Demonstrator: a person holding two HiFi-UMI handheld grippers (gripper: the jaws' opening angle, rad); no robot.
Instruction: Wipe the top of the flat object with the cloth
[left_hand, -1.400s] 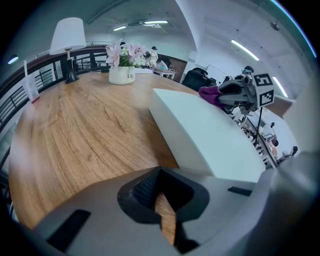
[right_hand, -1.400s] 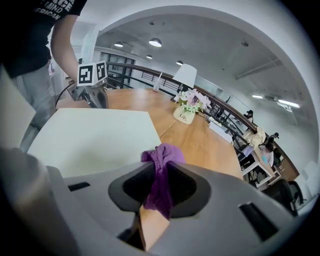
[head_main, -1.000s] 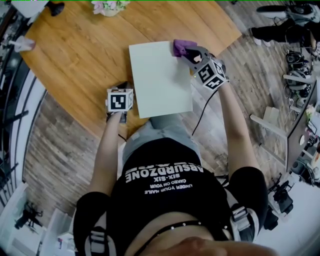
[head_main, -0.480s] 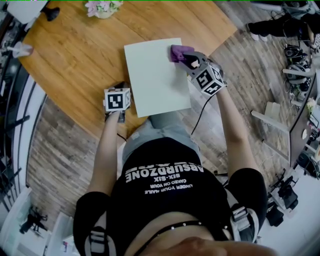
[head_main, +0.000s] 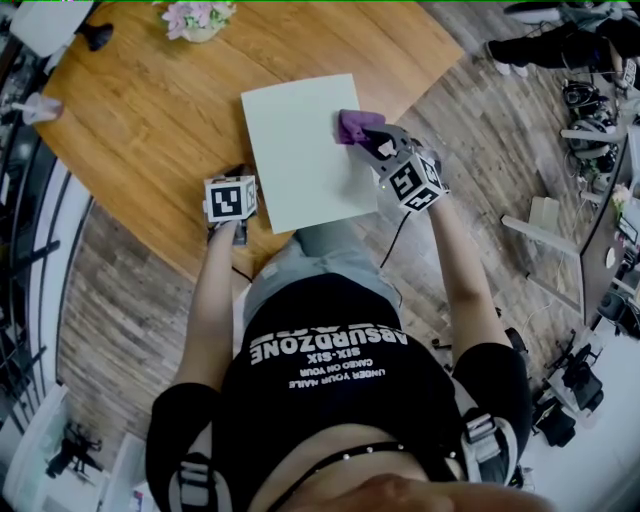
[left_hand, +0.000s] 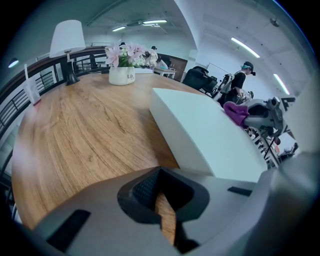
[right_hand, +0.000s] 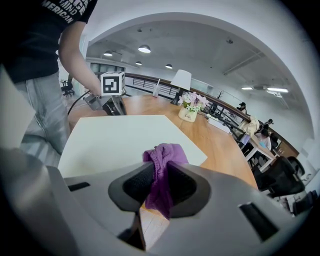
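Note:
A white flat board (head_main: 300, 150) lies on the wooden table (head_main: 140, 110). My right gripper (head_main: 368, 135) is shut on a purple cloth (head_main: 353, 125), which presses on the board's top near its right edge. In the right gripper view the cloth (right_hand: 162, 159) is bunched between the jaws of that gripper (right_hand: 156, 187), over the board (right_hand: 120, 137). My left gripper (head_main: 238, 175) rests by the board's left edge, shut and holding nothing. In the left gripper view, that gripper (left_hand: 159, 192) points along the board's side (left_hand: 210, 130), with the cloth (left_hand: 236, 111) at the far edge.
A white pot of pink flowers (head_main: 197, 17) stands at the table's far side, with a white lamp (left_hand: 67, 42) nearby. The table's curved edge runs close to the person's legs. Stands and gear (head_main: 590, 110) crowd the floor to the right.
The right gripper has drawn the cloth from the board's far right corner toward the person and slightly inward. The left gripper has stayed put.

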